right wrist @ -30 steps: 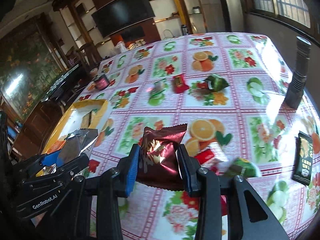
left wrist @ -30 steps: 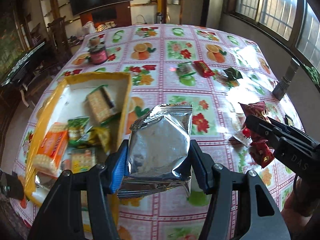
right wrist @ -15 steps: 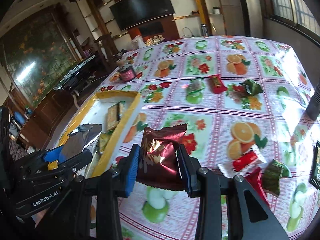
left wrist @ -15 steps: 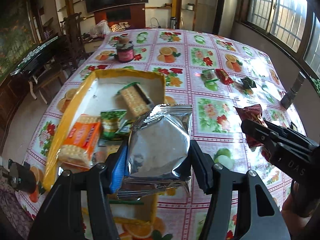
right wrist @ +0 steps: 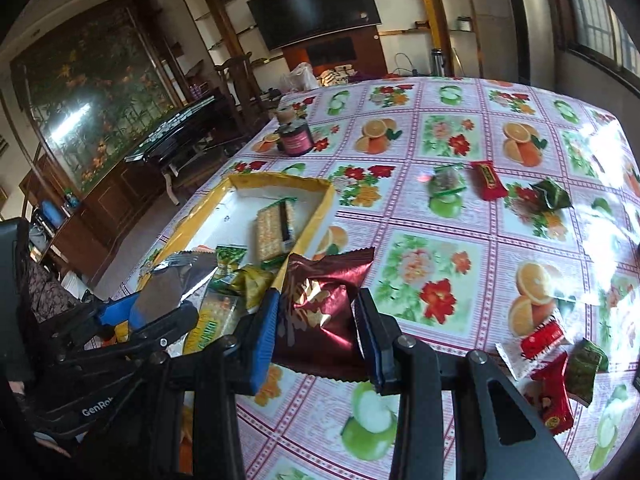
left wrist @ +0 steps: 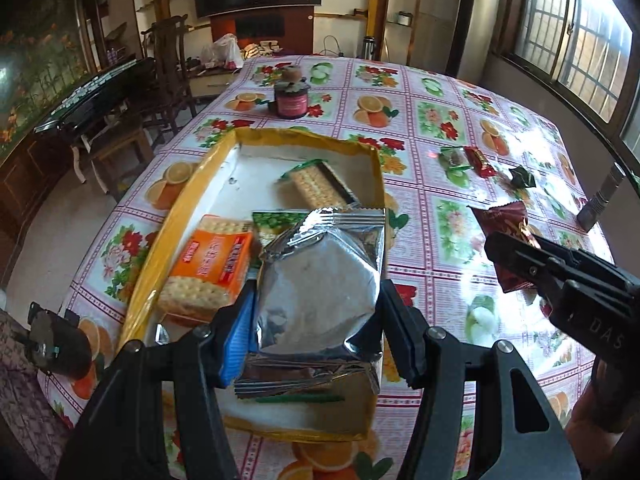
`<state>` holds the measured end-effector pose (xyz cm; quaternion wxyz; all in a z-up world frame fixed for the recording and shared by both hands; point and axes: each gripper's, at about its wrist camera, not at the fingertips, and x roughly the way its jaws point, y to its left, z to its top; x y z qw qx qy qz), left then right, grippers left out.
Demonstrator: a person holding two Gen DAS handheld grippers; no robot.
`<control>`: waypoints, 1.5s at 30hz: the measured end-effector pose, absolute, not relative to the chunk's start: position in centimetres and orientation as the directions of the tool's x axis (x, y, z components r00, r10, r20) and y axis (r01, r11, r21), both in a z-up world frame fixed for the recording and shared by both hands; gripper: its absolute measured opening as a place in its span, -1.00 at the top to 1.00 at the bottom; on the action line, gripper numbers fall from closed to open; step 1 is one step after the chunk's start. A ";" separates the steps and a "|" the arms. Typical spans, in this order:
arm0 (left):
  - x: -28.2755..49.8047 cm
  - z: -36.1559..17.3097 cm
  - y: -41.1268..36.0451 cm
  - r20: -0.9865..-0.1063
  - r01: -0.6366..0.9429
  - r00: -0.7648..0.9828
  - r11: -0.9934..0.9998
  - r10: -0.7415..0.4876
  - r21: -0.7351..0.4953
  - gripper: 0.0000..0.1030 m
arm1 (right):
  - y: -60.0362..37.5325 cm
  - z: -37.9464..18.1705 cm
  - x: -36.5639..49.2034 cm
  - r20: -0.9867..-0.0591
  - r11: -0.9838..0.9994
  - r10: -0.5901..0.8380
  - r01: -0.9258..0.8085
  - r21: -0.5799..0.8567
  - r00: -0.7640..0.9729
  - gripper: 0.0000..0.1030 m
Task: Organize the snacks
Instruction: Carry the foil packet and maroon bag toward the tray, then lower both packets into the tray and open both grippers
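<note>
My left gripper (left wrist: 316, 328) is shut on a silver foil snack pack (left wrist: 320, 292), held above the near half of a yellow-rimmed cardboard tray (left wrist: 188, 196). Inside the tray lie an orange cracker pack (left wrist: 212, 264), a cracker sleeve (left wrist: 316, 188) and a green packet (left wrist: 276, 220). My right gripper (right wrist: 316, 328) is shut on a dark red snack packet (right wrist: 320, 304), held over the tablecloth just right of the tray (right wrist: 320, 216). In the left wrist view the right gripper (left wrist: 516, 256) shows at the right with the red packet (left wrist: 504, 220). The left gripper (right wrist: 160, 312) shows at the left of the right wrist view.
Loose wrapped candies lie on the fruit-print tablecloth: a red one (right wrist: 488, 180), a green one (right wrist: 552, 196) and a cluster (right wrist: 556, 360) at the near right. A dark jar (left wrist: 291, 98) stands at the far side. A dark cylinder (left wrist: 600, 200) stands by the right edge. Chairs stand beyond the left edge.
Both grippers have moved left toward the tray with their packets still held. The silver pack now hangs over the tray; the red packet is close to the tray's right wall.
</note>
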<state>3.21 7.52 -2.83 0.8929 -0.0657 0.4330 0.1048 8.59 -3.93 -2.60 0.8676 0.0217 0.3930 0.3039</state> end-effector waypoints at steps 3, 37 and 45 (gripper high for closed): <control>2.9 -2.8 8.3 -0.787 -0.257 0.602 0.966 0.136 -0.029 -0.17 | -3.0 -2.5 8.4 -0.668 0.806 0.552 -0.524 0.275 0.499 0.27; 3.1 -5.1 13.9 -0.813 -0.324 0.565 0.944 0.141 -0.061 -0.18 | 5.4 -4.2 11.4 -0.700 0.750 0.586 -0.601 0.277 0.409 0.27; 3.6 -5.7 14.2 -0.816 -0.326 0.558 0.944 0.152 -0.047 -0.18 | 7.1 -6.0 12.9 -0.725 0.748 0.573 -0.605 0.273 0.381 0.37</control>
